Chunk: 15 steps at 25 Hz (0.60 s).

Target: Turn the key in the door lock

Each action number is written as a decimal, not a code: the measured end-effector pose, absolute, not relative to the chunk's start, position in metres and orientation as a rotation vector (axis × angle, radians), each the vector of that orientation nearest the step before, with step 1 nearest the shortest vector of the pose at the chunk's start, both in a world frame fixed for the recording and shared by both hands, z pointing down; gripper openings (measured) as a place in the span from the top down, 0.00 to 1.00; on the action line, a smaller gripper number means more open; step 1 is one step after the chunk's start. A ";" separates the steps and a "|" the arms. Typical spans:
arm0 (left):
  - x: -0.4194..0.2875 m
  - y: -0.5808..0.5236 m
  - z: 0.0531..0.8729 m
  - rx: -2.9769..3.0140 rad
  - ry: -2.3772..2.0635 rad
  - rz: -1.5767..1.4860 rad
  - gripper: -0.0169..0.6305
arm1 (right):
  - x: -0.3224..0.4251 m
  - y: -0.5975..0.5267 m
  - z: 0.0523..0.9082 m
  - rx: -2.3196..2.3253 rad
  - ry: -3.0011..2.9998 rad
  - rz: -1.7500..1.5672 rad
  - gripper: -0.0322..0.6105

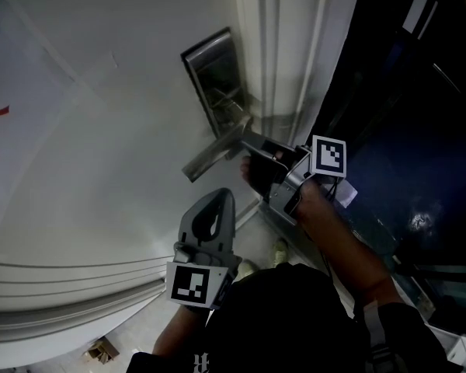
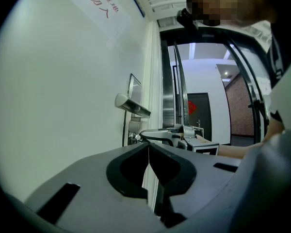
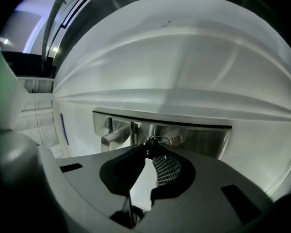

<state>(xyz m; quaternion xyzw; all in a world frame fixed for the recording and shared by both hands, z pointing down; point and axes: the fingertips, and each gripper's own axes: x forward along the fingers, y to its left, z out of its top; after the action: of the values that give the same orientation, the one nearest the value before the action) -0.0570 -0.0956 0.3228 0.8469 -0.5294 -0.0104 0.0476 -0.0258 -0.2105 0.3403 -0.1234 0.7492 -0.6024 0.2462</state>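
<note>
Key [image 3: 150, 146] sits clamped in the right gripper's [image 3: 147, 155] jaws at the lock plate [image 3: 203, 140]. The left gripper [image 2: 149, 147], jaws together and empty, hangs apart from it. The right gripper view shows the key ring [image 3: 160, 139], which the head view hides.

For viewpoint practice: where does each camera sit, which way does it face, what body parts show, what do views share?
Head view: on the person's head, facing steeply down the door; shows the left hand-held gripper, right hand-held gripper and right forearm.
Left gripper view: rides the left hand-held gripper, looks along the door; own shut jaws show.
Right gripper view: rides the right hand-held gripper, faces the lock plate; own jaws grip the key.
Shared: all three show the door handle.
</note>
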 end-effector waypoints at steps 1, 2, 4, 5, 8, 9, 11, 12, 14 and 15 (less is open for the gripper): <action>-0.056 -0.096 0.323 2.584 -1.614 -0.030 0.96 | -0.026 -0.210 0.340 -0.326 2.038 -1.646 0.89; -0.056 -0.096 0.323 2.584 -1.614 -0.029 0.96 | -0.026 -0.210 0.340 -0.319 2.037 -1.649 0.89; -0.056 -0.096 0.323 2.581 -1.616 -0.031 0.96 | -0.026 -0.210 0.341 -0.305 2.030 -1.655 0.88; -0.056 -0.096 0.323 2.581 -1.617 -0.032 0.96 | -0.026 -0.210 0.341 -0.293 2.020 -1.659 0.88; -0.054 -0.095 0.323 2.582 -1.616 -0.033 0.96 | -0.026 -0.211 0.340 -0.250 1.978 -1.666 0.87; -0.054 -0.095 0.323 2.582 -1.616 -0.034 0.96 | -0.026 -0.211 0.340 -0.239 1.966 -1.663 0.87; -0.054 -0.095 0.323 2.584 -1.617 -0.036 0.96 | -0.025 -0.210 0.339 -0.233 1.945 -1.658 0.85; -0.054 -0.095 0.323 2.583 -1.616 -0.037 0.96 | -0.023 -0.210 0.339 -0.239 1.936 -1.653 0.85; -0.053 -0.094 0.323 2.581 -1.614 -0.039 0.96 | -0.018 -0.210 0.339 -0.257 1.934 -1.640 0.85; -0.053 -0.094 0.323 2.581 -1.612 -0.039 0.96 | -0.015 -0.209 0.340 -0.273 1.947 -1.627 0.85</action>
<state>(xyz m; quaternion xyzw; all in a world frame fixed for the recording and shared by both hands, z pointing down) -0.0530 -0.0936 0.3232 0.8471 -0.5291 -0.0129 0.0489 -0.0148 -0.2090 0.3396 -0.1024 0.7301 -0.6099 0.2907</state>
